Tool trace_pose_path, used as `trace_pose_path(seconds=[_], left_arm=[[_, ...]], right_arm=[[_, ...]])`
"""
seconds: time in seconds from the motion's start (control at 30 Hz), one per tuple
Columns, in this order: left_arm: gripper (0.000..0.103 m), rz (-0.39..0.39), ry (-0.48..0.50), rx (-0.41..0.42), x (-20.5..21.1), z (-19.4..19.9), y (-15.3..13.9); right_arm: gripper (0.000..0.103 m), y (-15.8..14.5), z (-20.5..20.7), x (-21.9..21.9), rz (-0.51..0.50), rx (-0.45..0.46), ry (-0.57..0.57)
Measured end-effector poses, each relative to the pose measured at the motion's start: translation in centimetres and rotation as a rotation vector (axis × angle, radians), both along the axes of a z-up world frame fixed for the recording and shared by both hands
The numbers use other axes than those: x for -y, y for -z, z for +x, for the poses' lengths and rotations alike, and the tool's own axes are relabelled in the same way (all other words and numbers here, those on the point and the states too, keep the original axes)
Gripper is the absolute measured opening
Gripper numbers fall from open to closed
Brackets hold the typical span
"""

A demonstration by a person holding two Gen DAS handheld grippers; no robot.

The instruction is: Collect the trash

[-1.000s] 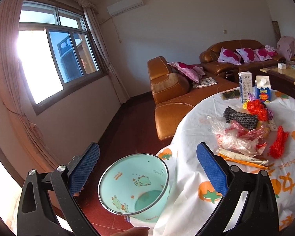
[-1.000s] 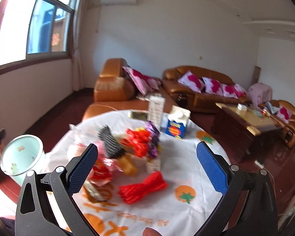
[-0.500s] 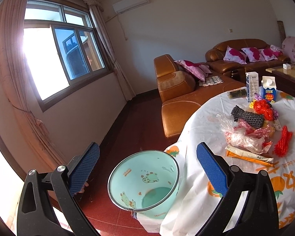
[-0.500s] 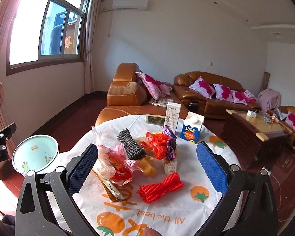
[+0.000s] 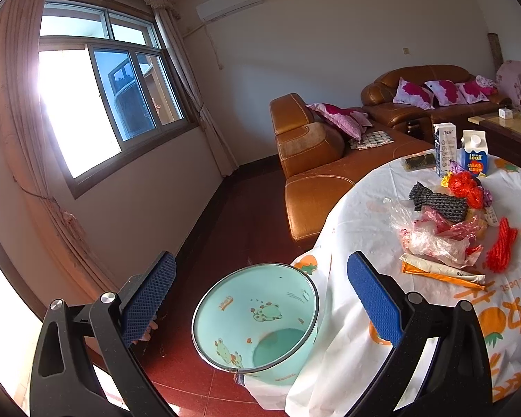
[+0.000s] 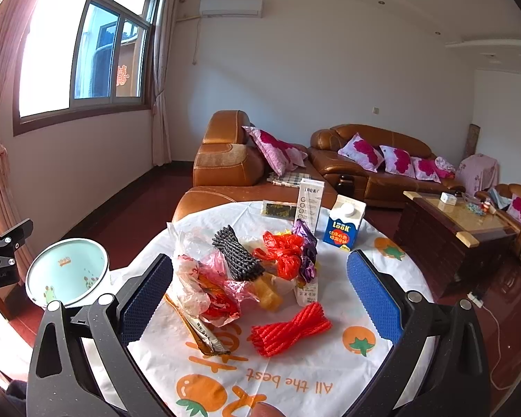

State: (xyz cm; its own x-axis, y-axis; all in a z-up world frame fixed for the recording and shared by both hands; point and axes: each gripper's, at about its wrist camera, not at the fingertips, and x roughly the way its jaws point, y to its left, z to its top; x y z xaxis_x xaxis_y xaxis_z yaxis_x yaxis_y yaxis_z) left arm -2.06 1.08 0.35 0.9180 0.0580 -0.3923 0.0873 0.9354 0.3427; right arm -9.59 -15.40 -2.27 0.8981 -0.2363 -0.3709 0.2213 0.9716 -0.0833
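A pale green waste bin stands empty on the red floor beside the round table; it also shows in the right wrist view. Trash lies on the tablecloth: a red foam net, a black foam net, red plastic bags, clear and pink bags, a long wrapper. My left gripper is open and empty above the bin. My right gripper is open and empty, above the trash pile.
A blue milk carton and a tall white box stand at the table's far side. Brown leather sofas lie beyond, a wooden coffee table at the right. A window is at the left.
Both grippers have drawn back and up. The bin now sits farther from the left gripper, and the whole trash pile shows between the right fingers. Both stay open.
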Motion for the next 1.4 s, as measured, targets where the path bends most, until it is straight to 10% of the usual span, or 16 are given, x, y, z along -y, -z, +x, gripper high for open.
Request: trace_pose_path(seconds=[1.4], left_arm=[[0.097,0.0,-0.024,0.012,-0.75,0.27,-0.49]], right_arm=[[0.099,-0.04,-0.07,0.02,-0.004,0.005,-0.001]])
